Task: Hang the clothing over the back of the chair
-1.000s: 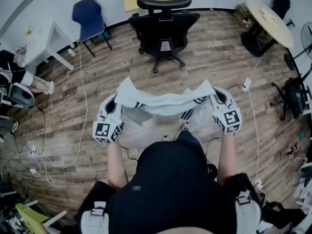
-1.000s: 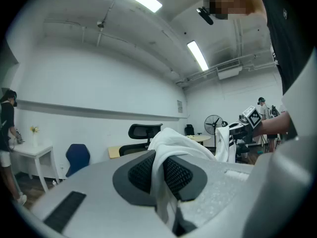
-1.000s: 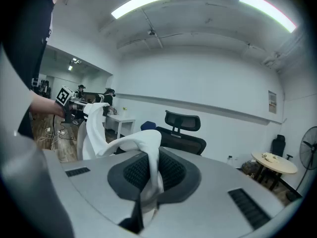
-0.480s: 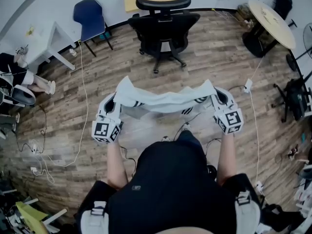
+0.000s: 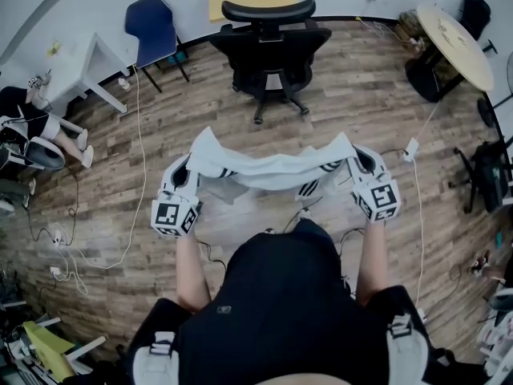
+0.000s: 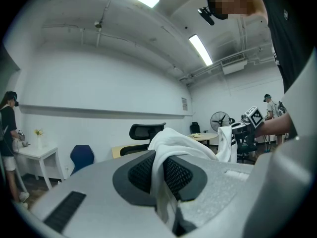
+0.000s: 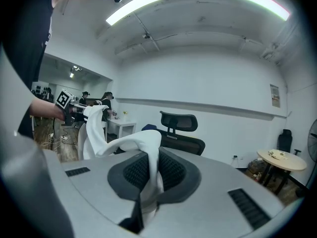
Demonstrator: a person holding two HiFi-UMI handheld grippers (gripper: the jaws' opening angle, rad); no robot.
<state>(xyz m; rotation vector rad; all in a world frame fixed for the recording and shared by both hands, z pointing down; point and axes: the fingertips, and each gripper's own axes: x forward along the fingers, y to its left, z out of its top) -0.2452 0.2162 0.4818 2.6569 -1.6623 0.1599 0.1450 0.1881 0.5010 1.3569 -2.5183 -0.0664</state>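
The clothing is stretched between your left gripper and right gripper, each with fingers closed on its top edge, well apart from the chair ahead; carry it spread, level and high enough to clear the backrest.

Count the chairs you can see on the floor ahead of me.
2: a black office chair straight ahead by the far wall, and a blue chair to its left. Dark shapes at the right edge may hide more.
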